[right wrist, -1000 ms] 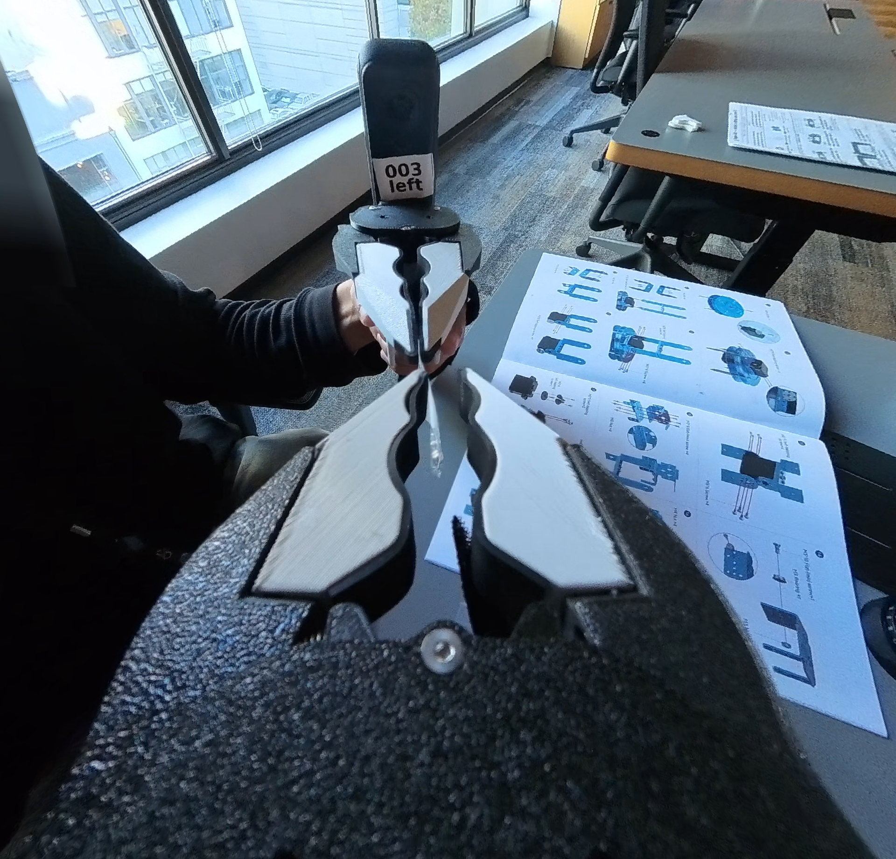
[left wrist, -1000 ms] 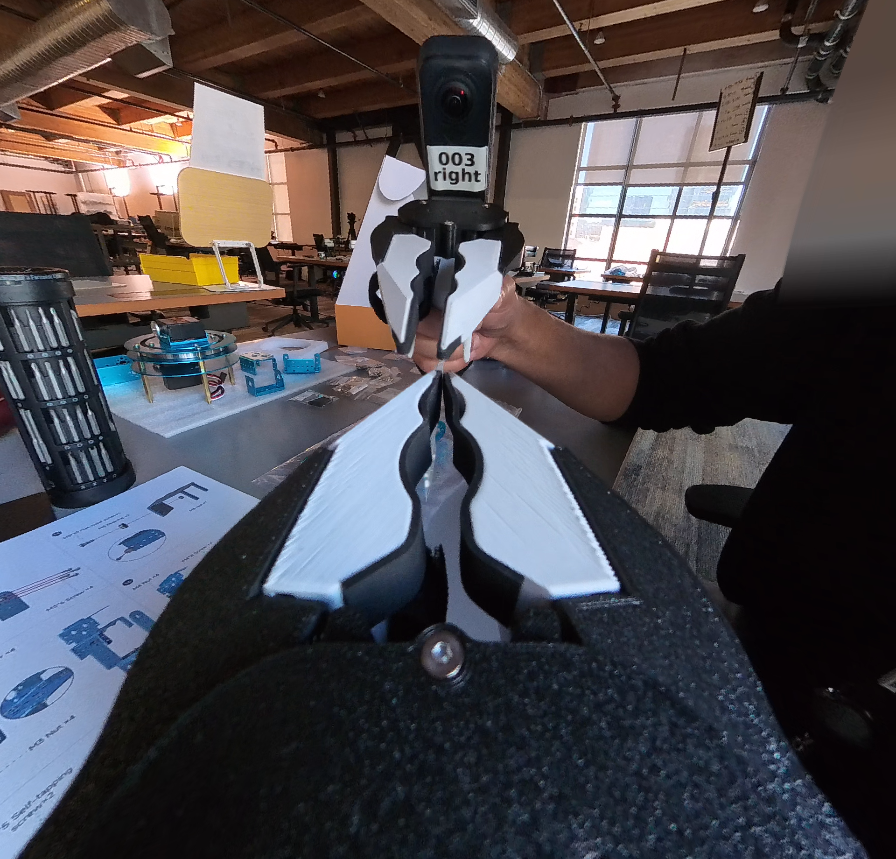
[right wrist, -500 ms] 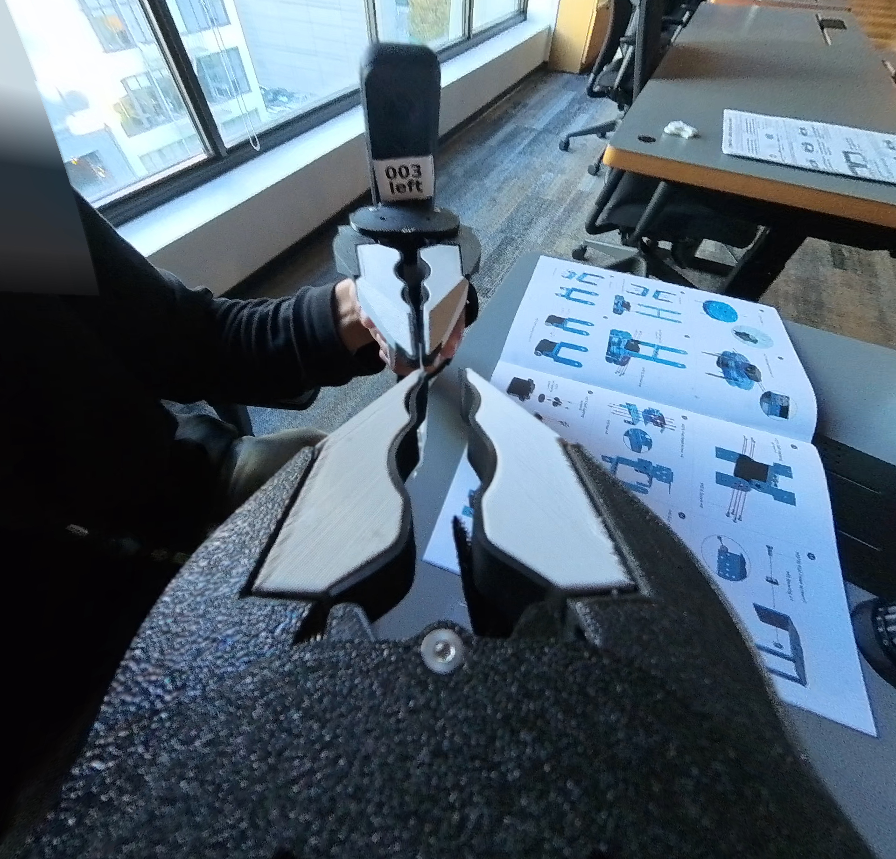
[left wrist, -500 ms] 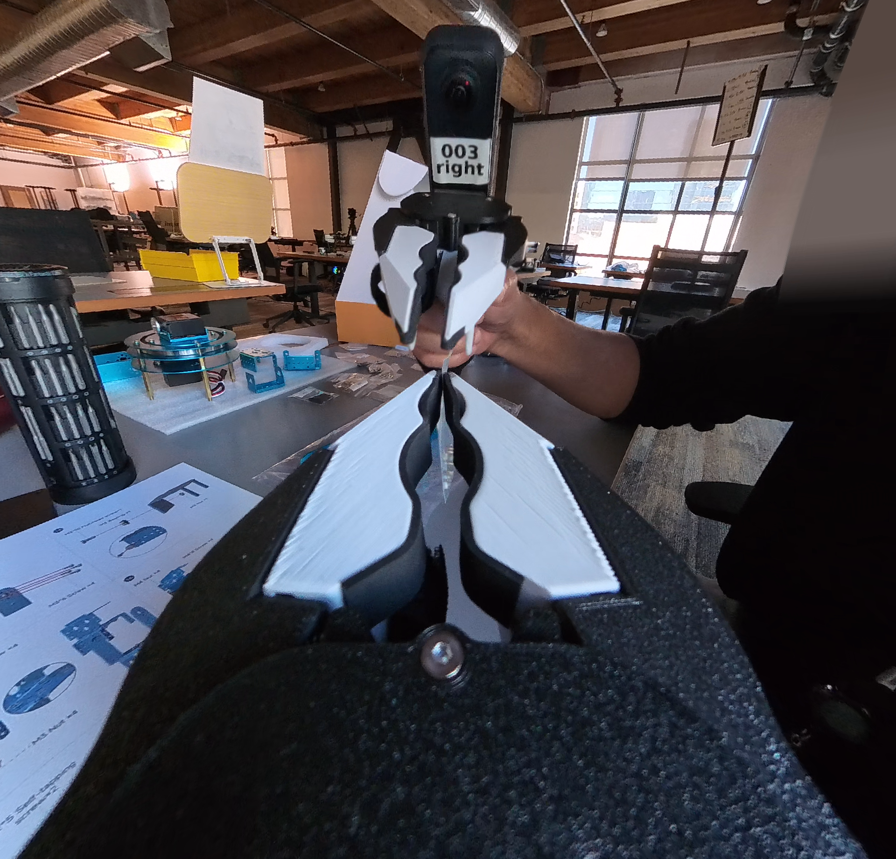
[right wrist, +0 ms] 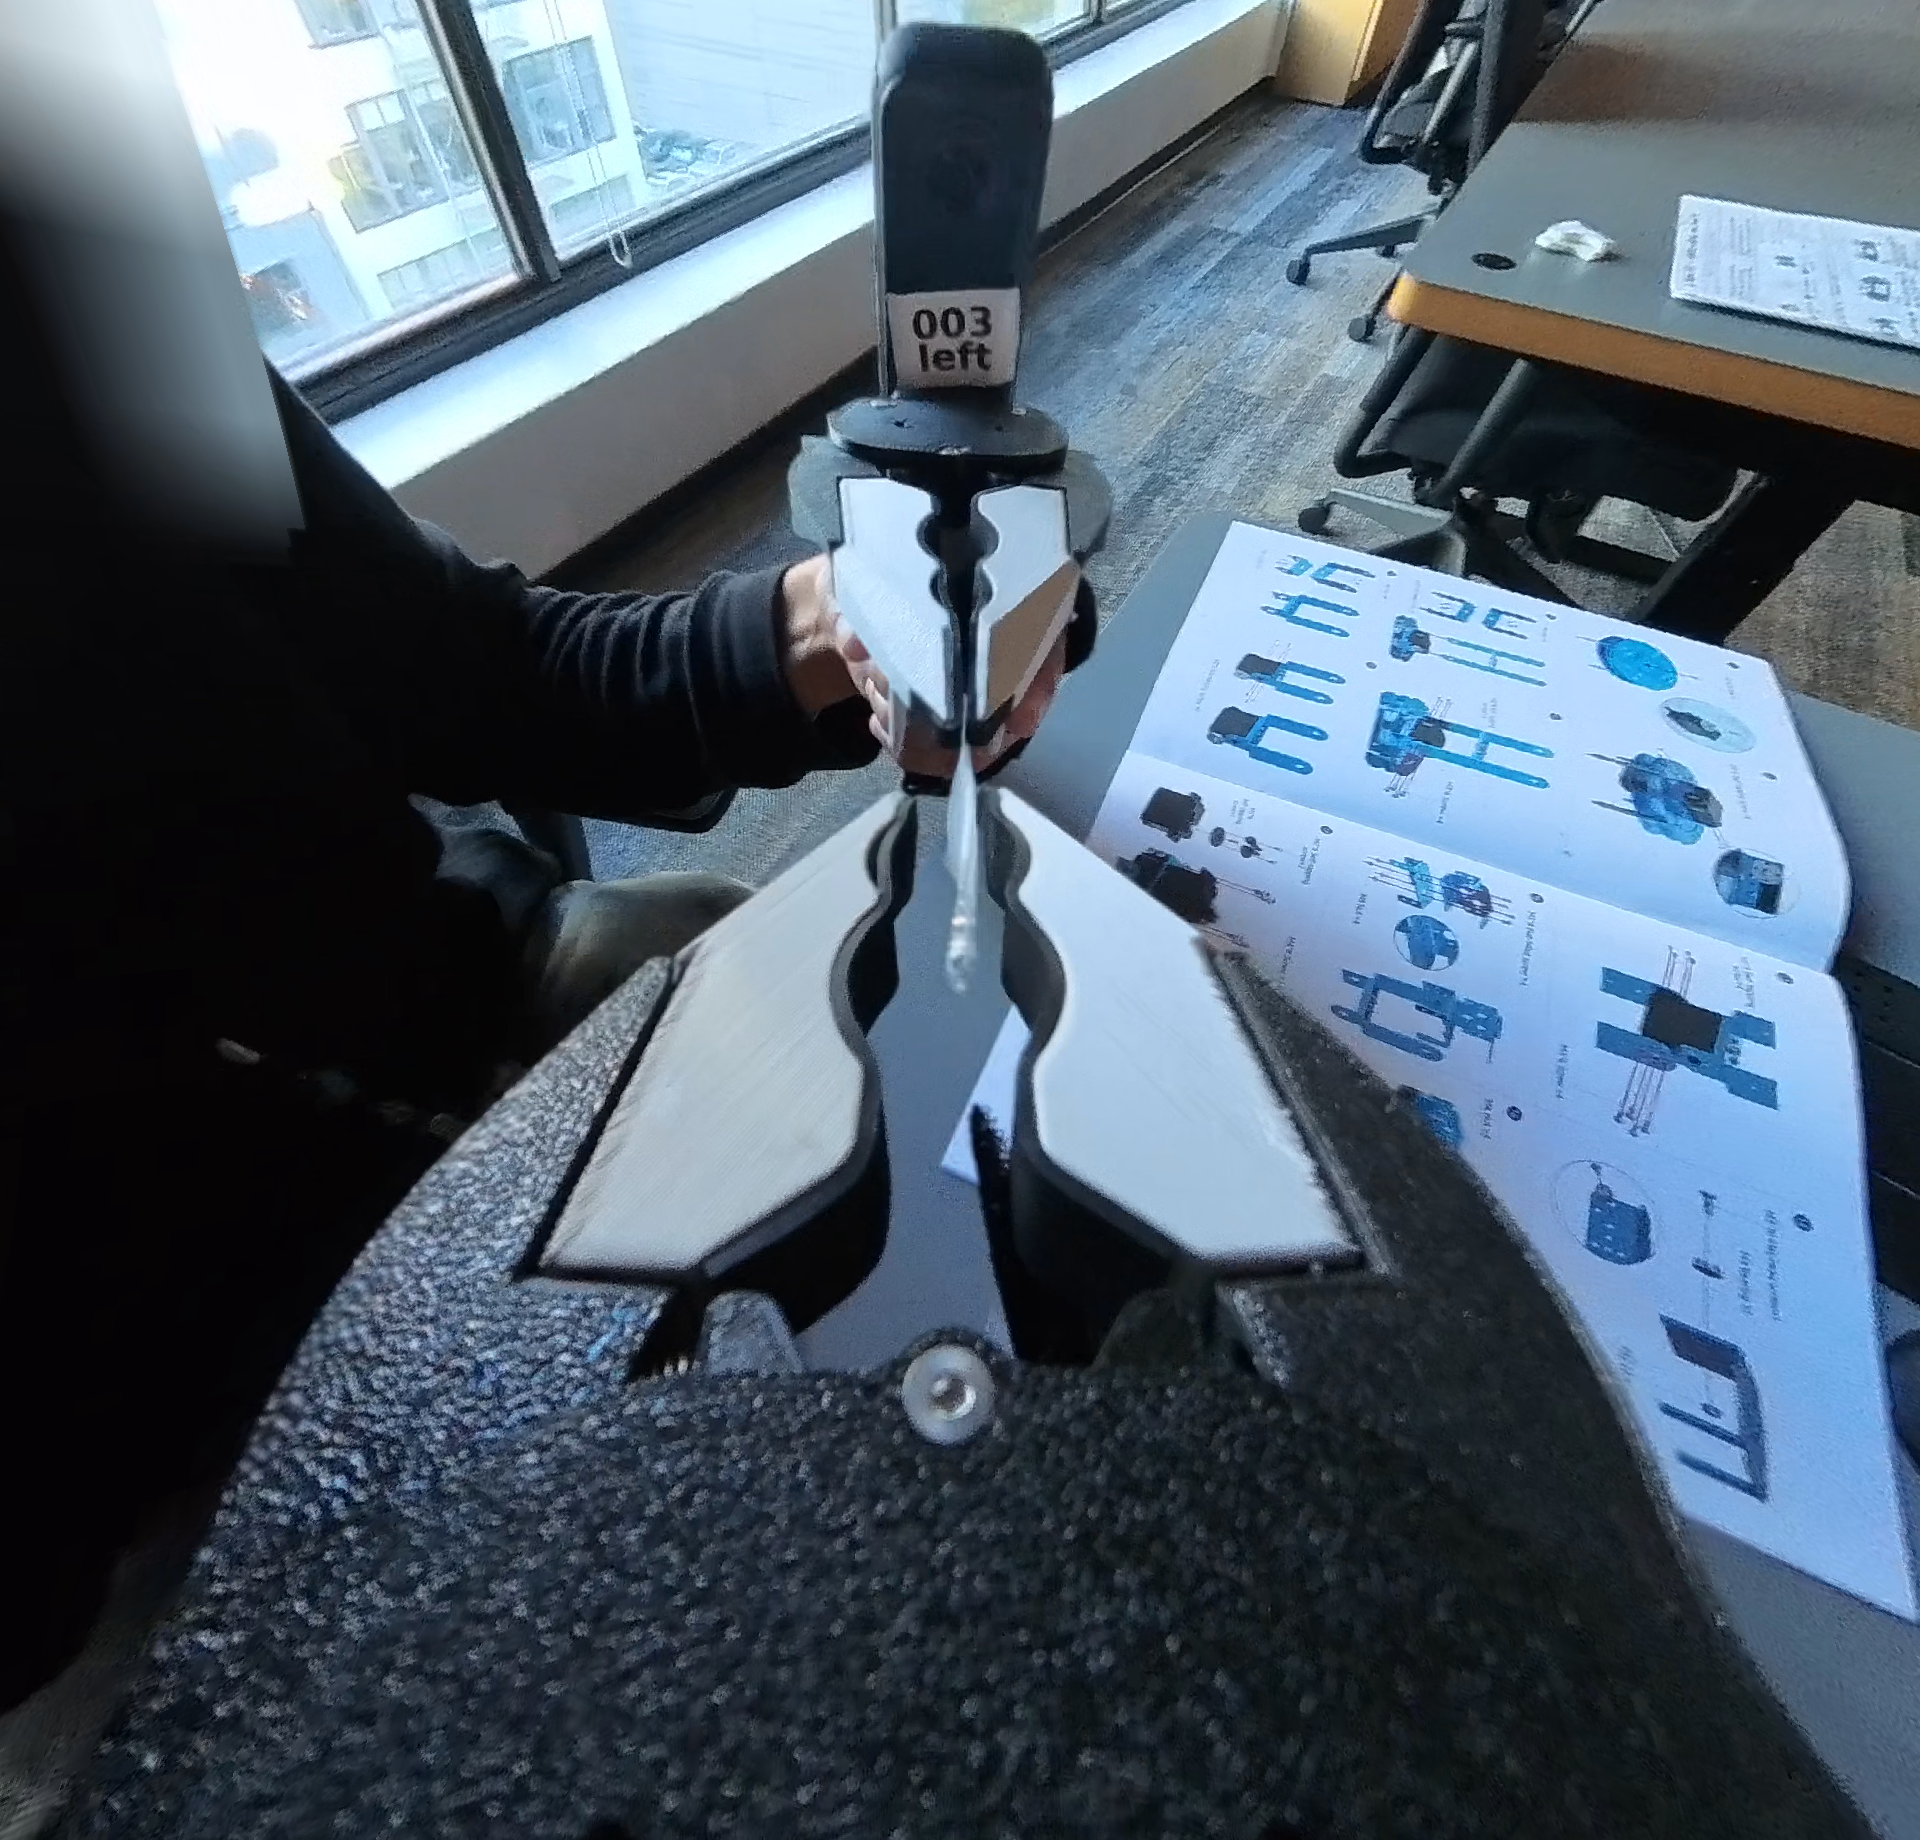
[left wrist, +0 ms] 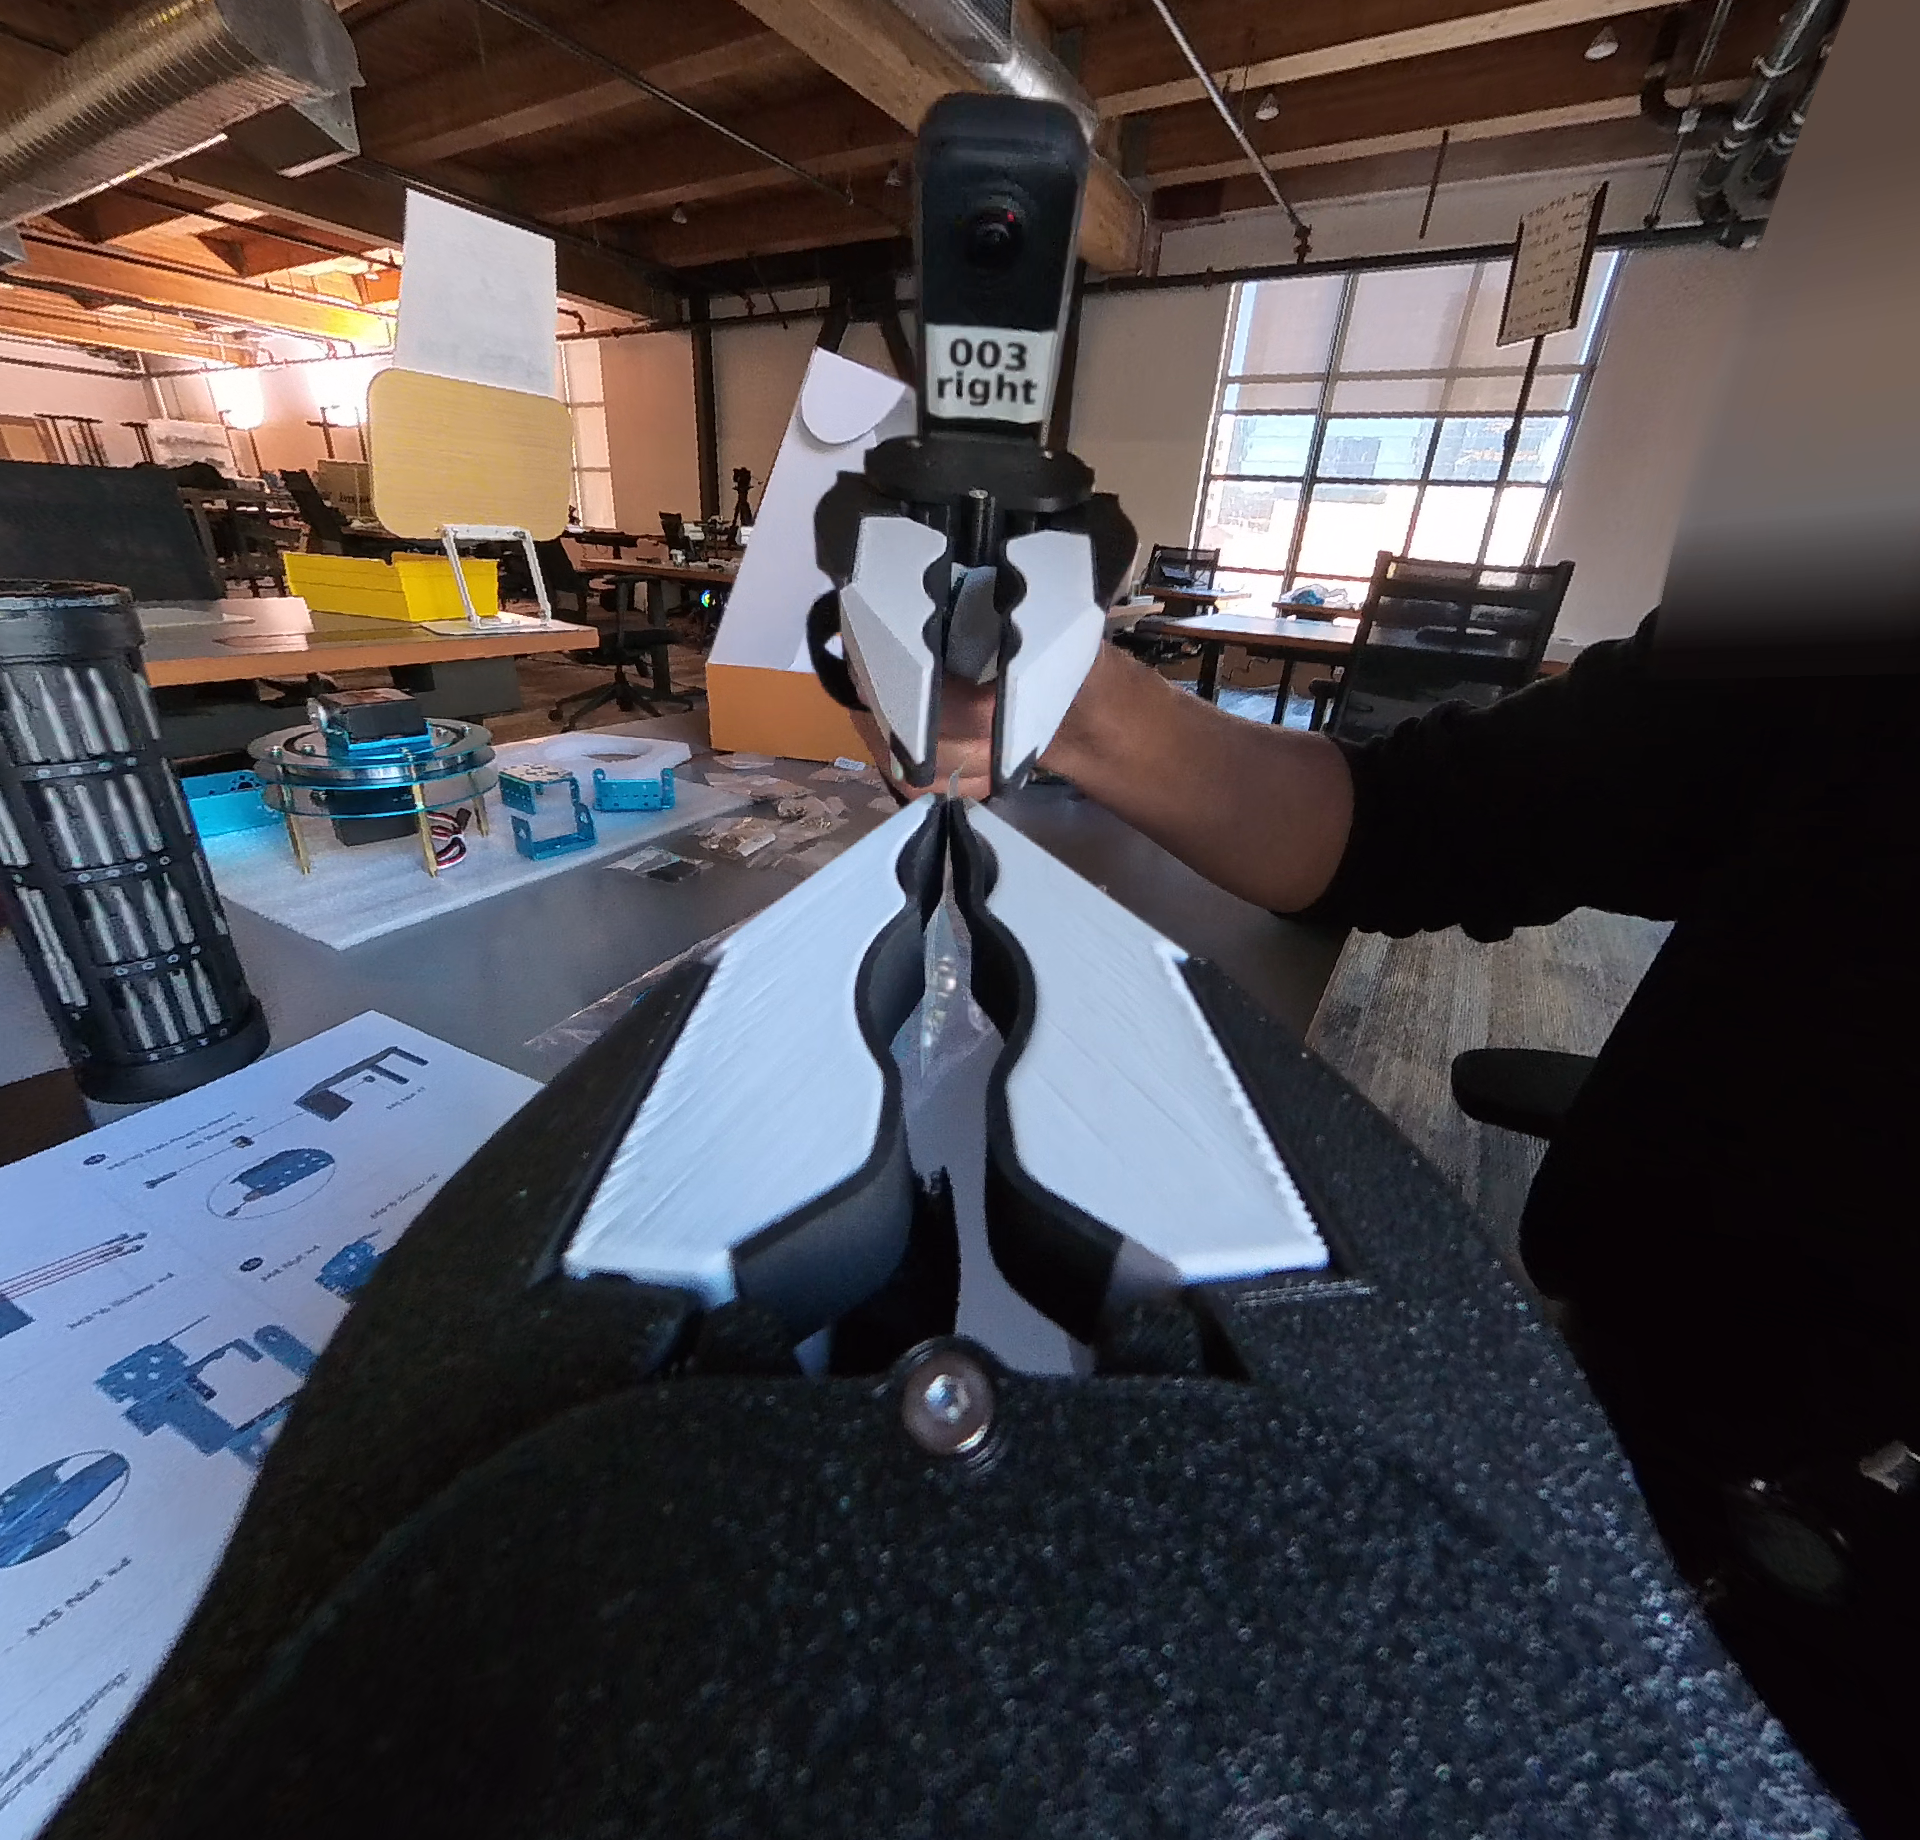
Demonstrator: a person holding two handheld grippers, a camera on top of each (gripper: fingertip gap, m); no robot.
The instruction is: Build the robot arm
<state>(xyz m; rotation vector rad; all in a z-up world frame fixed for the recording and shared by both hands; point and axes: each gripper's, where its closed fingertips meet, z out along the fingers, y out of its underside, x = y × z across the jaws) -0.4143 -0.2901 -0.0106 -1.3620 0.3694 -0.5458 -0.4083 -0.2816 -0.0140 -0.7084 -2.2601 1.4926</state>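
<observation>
My left gripper (left wrist: pixel 948 803) is shut on the top edge of a small clear plastic bag (left wrist: pixel 940 959), which hangs down between its fingers. The right wrist view shows the left gripper (right wrist: pixel 961 741) pinching the bag (right wrist: pixel 961 876) from above. My right gripper (right wrist: pixel 948 801) is open, tip to tip with the left one, and the bag hangs in the gap between its jaws without clear contact. The right gripper (left wrist: pixel 961 767) faces me in the left wrist view, held by a hand in a black sleeve.
An open instruction booklet (right wrist: pixel 1455 855) lies on the grey table, also seen in the left wrist view (left wrist: pixel 156 1271). A black cylindrical rack (left wrist: pixel 104 855), a round acrylic assembly (left wrist: pixel 374 762) on white foam, blue brackets (left wrist: pixel 551 814) and small parts bags (left wrist: pixel 748 834) stand behind. A second desk (right wrist: pixel 1662 232) and chairs are beyond. My left and right fingertips are right by each other.
The right gripper's jaws have spread slightly. The bag, near its left finger before, now hangs in the middle of the gap. Both grippers stay tip to tip.
</observation>
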